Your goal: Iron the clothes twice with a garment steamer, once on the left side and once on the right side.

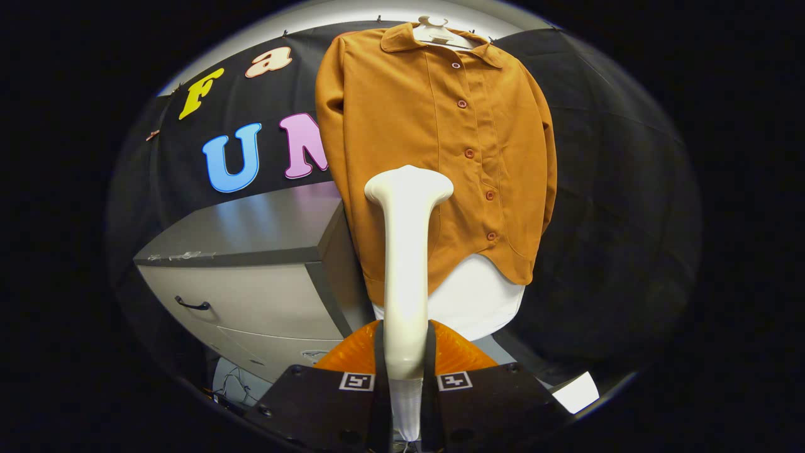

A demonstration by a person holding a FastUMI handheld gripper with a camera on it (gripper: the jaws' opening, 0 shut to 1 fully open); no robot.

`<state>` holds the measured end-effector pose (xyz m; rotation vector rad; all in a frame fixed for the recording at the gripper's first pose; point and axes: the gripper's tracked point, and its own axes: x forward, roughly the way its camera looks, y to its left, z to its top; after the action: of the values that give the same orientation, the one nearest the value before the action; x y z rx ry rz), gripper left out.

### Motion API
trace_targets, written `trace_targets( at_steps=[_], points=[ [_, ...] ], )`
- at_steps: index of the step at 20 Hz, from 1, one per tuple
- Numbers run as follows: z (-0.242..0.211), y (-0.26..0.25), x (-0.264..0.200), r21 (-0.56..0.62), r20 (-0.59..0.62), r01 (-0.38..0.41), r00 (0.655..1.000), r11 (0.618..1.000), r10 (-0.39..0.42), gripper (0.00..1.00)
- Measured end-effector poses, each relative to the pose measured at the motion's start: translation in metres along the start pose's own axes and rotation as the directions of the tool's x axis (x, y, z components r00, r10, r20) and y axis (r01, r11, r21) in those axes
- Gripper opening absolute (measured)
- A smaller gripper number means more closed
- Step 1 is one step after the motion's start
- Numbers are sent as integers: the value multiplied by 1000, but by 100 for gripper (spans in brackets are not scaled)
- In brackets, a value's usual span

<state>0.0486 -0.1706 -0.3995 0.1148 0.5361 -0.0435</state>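
The shirt (434, 157) in the upper middle of the frame is matt, soft-looking cloth with small glossy buttons. The garment steamer (407, 251), clamped between both fingers of the claw (405, 377), looks like smooth, slightly glossy plastic. At the left, the cabinet (251, 277) has a smooth, faintly reflective top.

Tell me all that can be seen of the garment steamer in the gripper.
The garment steamer is a smooth, cream-white, plastic-looking wand with a slim handle that widens into a flat, rounded head at its far end. It stands roughly upright, running forward from between the fingers of the gripper, which press on its lower handle from both sides. Its head is in front of the lower left part of the orange shirt on the hanger; whether it touches the cloth cannot be told.
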Motion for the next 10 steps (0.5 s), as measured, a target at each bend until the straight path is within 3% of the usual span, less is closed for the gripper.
trace_targets(
  at_steps=[4,10],
  points=[
    [21,-1,-21,-1,81,-25,996,1000,25,21],
    [122,-12,-58,20,285,-28,958,999,21,21]
  ],
)
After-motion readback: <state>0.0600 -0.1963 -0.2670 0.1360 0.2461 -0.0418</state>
